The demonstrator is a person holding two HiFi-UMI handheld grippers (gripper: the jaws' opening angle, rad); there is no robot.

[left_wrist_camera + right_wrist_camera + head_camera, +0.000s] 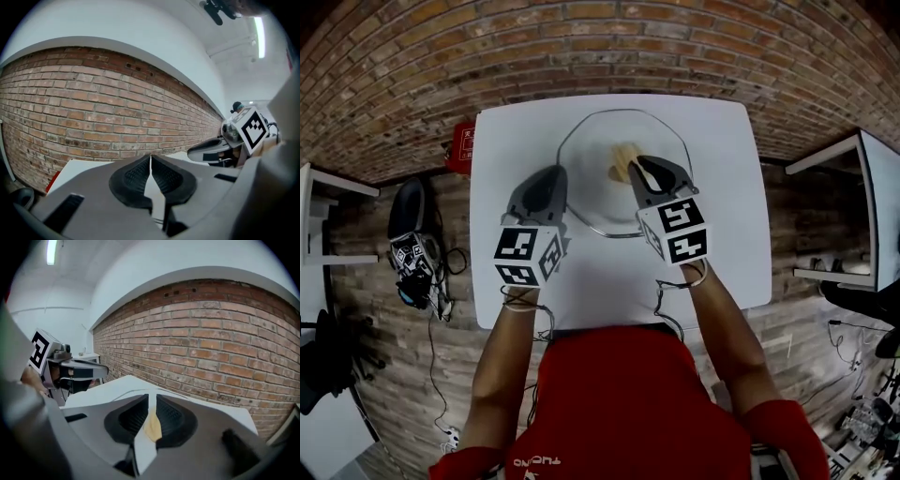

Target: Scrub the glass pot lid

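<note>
Nearest us in the head view is the person's red shirt (628,403), both arms reaching over the white table (722,253). The left gripper (556,173) sits at the rim of the glass pot lid (600,136), which lies flat mid-table. The right gripper (636,169) hangs over a tan sponge (621,157) on the glass.

In the left gripper view, the jaws are pressed together and empty.

In the right gripper view, the jaws stand nearly closed, with the sponge showing through the slit (beyond them, we judge, not gripped). Closed tips could shove the sponge aside, or send the unsteadied lid sliding across the smooth table.
</note>
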